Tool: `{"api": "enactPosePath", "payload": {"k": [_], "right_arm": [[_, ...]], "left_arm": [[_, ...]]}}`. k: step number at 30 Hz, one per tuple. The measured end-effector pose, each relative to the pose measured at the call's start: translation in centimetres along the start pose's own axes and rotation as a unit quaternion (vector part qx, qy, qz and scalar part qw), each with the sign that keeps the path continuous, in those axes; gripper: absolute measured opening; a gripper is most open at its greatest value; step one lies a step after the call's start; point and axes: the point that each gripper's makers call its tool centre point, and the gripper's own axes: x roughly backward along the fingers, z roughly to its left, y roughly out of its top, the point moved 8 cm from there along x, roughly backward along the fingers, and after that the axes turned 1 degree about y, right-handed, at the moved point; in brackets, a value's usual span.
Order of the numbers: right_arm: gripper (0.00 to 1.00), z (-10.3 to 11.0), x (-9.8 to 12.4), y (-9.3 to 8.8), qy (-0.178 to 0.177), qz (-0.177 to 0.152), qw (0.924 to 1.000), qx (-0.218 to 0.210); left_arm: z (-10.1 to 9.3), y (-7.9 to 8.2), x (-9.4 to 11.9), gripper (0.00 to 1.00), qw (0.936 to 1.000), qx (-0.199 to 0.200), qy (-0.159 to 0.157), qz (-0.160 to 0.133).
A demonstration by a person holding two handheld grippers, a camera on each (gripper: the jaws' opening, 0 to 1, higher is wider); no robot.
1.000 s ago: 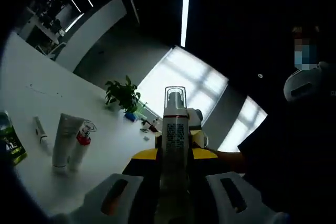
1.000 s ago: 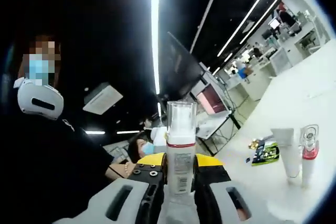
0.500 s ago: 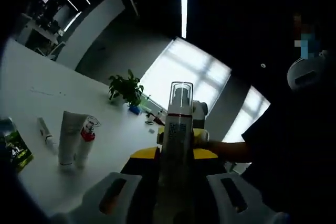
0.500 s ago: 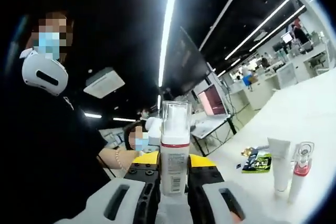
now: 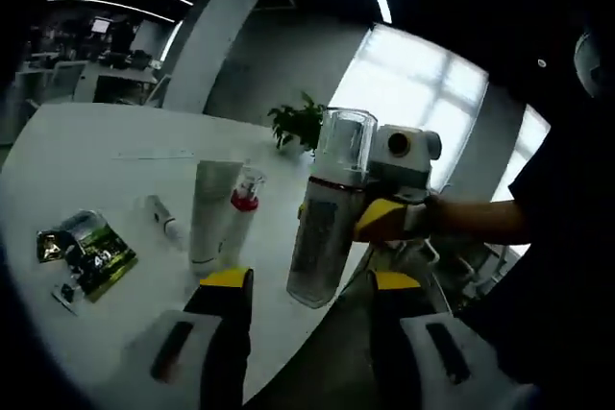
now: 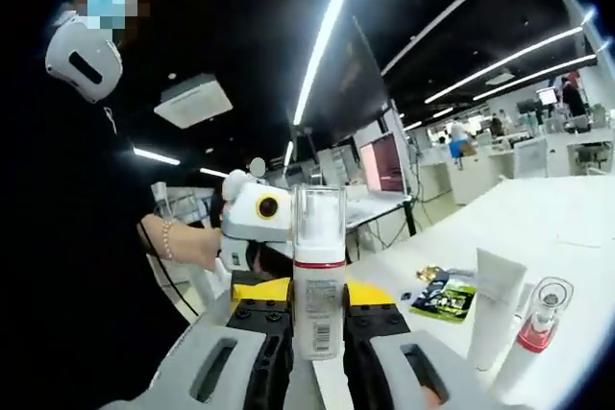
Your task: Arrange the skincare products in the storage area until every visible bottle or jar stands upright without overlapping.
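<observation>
A white foam-pump bottle (image 5: 327, 208) with a clear cap and a red collar hangs tilted over the table's near edge. My right gripper (image 5: 384, 220) comes in from the right and is shut on it. My left gripper (image 5: 309, 280) is open, its yellow-tipped jaws standing apart on either side of the bottle's base without touching it. In the right gripper view the same bottle (image 6: 319, 276) stands upright between the shut jaws of my right gripper (image 6: 317, 295). A white tube (image 5: 209, 213) stands on its cap beside a small red-collared bottle (image 5: 240, 216).
A small white stick (image 5: 163, 220) and a green sachet (image 5: 91, 254) lie on the white table (image 5: 86, 160). A potted plant (image 5: 300, 122) stands at the far edge. The tube (image 6: 492, 304), small bottle (image 6: 533, 328) and sachet (image 6: 442, 293) sit at the right. A hand (image 6: 183, 242) is behind the bottle.
My left gripper has opened and let go of the pump bottle, which stays in the right gripper. Both views have tipped down toward the table.
</observation>
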Motion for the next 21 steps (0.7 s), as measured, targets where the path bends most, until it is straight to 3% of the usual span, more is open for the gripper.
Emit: {"api": "enactPosePath", "payload": {"k": [4,9,14,17,21], "right_arm": [[0.08,-0.6,0.0,-0.7,-0.003,0.006,1.0,0.007],[0.08,-1.5,0.2,-1.5,-0.011,0.011,0.9998,0.009],[0.08,-2.4,0.3,-2.1,-0.018,0.016,0.9996,0.013],[0.08,-3.1,0.4,-2.4,-0.023,0.02,0.9994,0.018],[0.08,-3.8,0.5,-2.9,-0.027,0.025,0.999,0.023]], "left_arm": [[0.8,-0.7,0.7,0.54,0.9994,-0.009,0.031,-0.007],[1.7,-1.6,1.4,0.65,0.9956,-0.038,0.084,0.016],[2.2,-2.3,2.0,0.82,0.9932,-0.04,0.108,0.013],[2.2,-2.4,2.3,0.84,0.9928,-0.027,0.117,0.001],[2.3,-2.8,2.5,0.88,0.9909,-0.03,0.131,0.009]]}}
